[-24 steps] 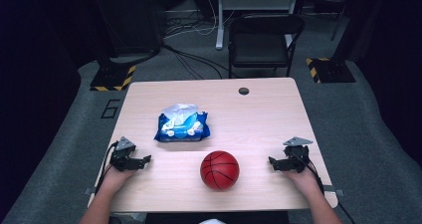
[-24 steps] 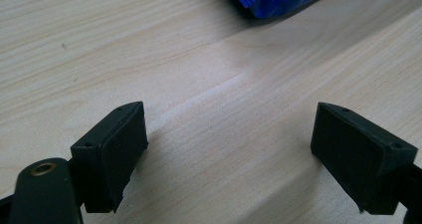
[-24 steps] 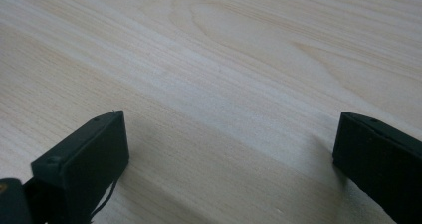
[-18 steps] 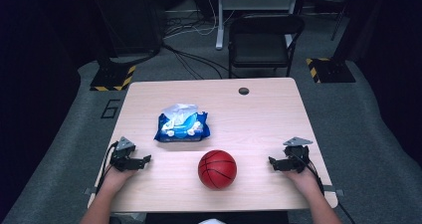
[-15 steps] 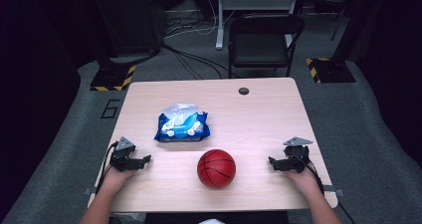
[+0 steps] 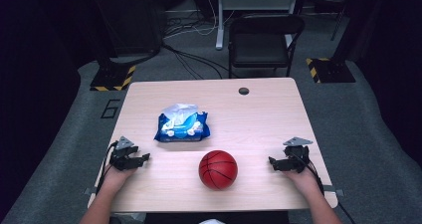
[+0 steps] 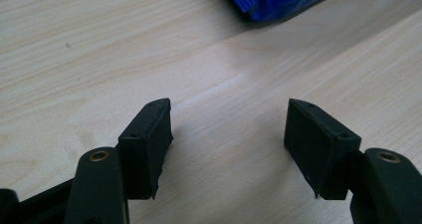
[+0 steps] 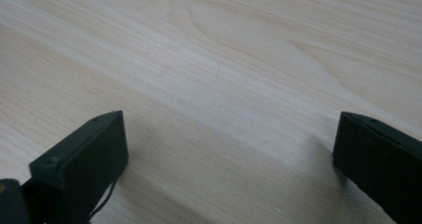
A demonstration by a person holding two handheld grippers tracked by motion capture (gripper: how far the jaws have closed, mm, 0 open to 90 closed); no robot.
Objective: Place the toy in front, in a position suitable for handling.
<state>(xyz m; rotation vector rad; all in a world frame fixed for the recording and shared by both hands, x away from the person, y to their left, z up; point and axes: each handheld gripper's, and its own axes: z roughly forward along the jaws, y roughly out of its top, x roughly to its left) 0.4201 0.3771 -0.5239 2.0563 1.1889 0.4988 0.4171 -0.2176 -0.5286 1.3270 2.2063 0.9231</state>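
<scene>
Both claws rest low on a pale wooden table [image 6: 259,114], one near each front corner, and both are spread with nothing between their jaws. At about 8 o'clock from the table's middle lies the left gripper [image 6: 145,158], held in the person's left hand [image 6: 115,176]; the left gripper view shows its black pads [image 7: 149,144] parted over bare wood. At about 4 o'clock lies the right gripper [image 6: 271,163], held in the right hand [image 6: 304,180]; the right gripper view shows its pads [image 8: 84,157] set wider apart, again over bare wood.

Near the centre, toward 10 o'clock, sits a blue and white soft packet [image 6: 182,124], its top crumpled; what is inside cannot be made out. A corner of it peeks into the top of the left gripper view.

Between the two grippers, at 6 o'clock near the front edge, sits a small basketball [image 6: 218,169], deep red with thin black seams, well apart from either claw and just in front of the packet.

At 12 o'clock the tabletop has a small dark round cable hole [image 6: 243,91]. Beyond the table stands a black folding chair [image 6: 263,40] on grey carpet, with loose cables [image 6: 189,59] across the floor and yellow-and-black striped stand bases [image 6: 113,77] at either side. Everything else in the room is dark.
</scene>
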